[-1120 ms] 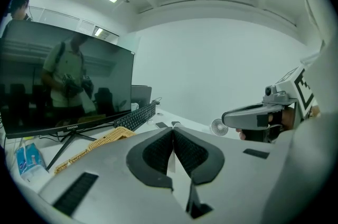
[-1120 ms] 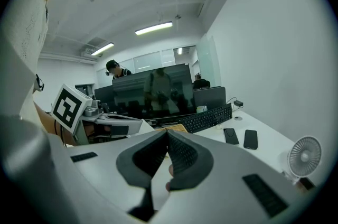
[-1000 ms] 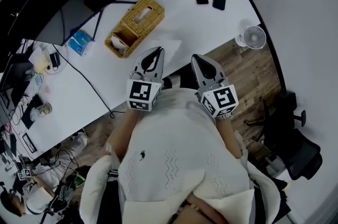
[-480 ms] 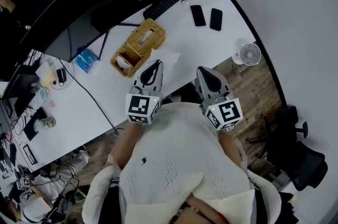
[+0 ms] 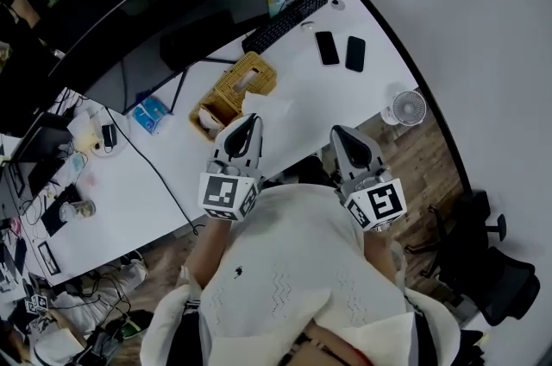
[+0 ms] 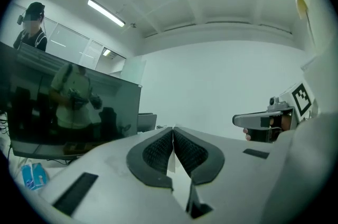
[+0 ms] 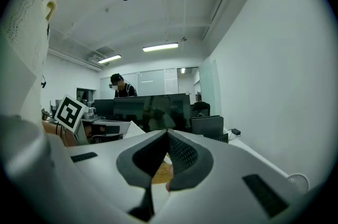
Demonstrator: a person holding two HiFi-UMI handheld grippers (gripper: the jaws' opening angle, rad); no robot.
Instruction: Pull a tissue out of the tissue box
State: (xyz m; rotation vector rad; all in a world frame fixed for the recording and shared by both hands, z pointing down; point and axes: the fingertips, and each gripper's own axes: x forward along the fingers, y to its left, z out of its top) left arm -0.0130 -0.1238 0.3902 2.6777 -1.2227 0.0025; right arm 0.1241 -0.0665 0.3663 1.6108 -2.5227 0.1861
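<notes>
The woven wicker tissue box [image 5: 256, 79] lies on the white desk [image 5: 345, 97], beyond my left gripper [image 5: 248, 121]. A white tissue [image 5: 263, 107] stands out from that gripper's tip, between it and the box. In the left gripper view the jaws of my left gripper [image 6: 173, 129] are pressed together on a thin white strip of tissue [image 6: 171, 161]. My right gripper [image 5: 341, 135] hovers off the desk's near edge, apart from the box. Seen in its own view, the right gripper [image 7: 168, 133] is shut on nothing, with the wicker box [image 7: 158, 170] showing behind its jaws.
A black keyboard [image 5: 286, 9] and dark monitors [image 5: 155, 10] stand at the back of the desk. Two phones [image 5: 327, 47] lie to the right of the box, a blue packet [image 5: 151, 114] to its left. A small fan [image 5: 408, 107] and an office chair [image 5: 483, 269] are on the floor at right.
Both grippers have drawn back from the box towards the desk's near edge. The tissue has come along at the left gripper's tip and now shows plainly clear of the box.
</notes>
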